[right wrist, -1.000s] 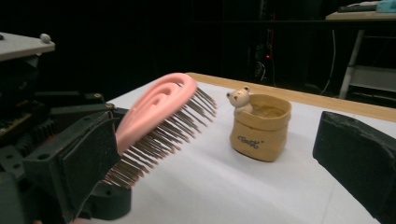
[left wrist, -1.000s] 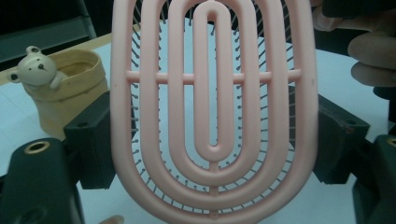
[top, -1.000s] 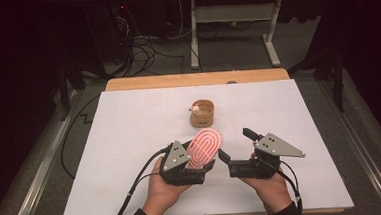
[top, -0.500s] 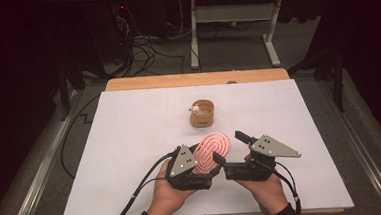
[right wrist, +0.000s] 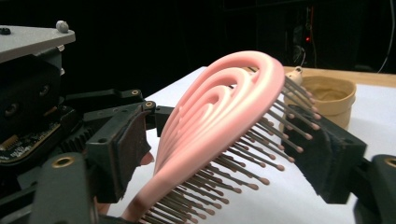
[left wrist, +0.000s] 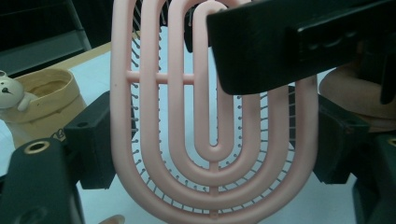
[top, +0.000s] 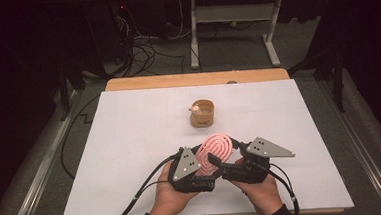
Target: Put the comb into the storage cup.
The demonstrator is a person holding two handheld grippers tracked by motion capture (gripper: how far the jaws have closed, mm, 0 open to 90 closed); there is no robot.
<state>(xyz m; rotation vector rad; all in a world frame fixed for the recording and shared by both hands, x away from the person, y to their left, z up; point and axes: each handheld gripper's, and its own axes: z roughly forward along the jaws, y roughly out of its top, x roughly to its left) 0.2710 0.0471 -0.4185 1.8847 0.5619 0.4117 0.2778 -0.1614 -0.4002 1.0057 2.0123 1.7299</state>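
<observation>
A pink vented hairbrush (top: 220,147) is held just above the white table near its front edge. My left gripper (top: 205,165) is shut on it, and in the left gripper view its pads (left wrist: 95,140) press the two side edges of the brush head (left wrist: 210,154). My right gripper (top: 225,153) comes in from the right and straddles the same head, back and bristles. Its jaws have just been closing. In the right gripper view the brush (right wrist: 219,116) lies between them: bristle tips reach the right pad (right wrist: 322,158), while the left pad stands just off the back.
A small tan cup (top: 202,114) with a little bear figure on its rim stands at the table's middle, beyond the brush. The white tabletop (top: 131,156) lies bare to the left and right of the hands. Cables and a stand's legs (top: 269,42) are on the floor behind.
The brush has tipped from nearly upright to leaning towards the right gripper. The right gripper has moved in from the right, and its jaws now straddle the brush head and stand narrower.
</observation>
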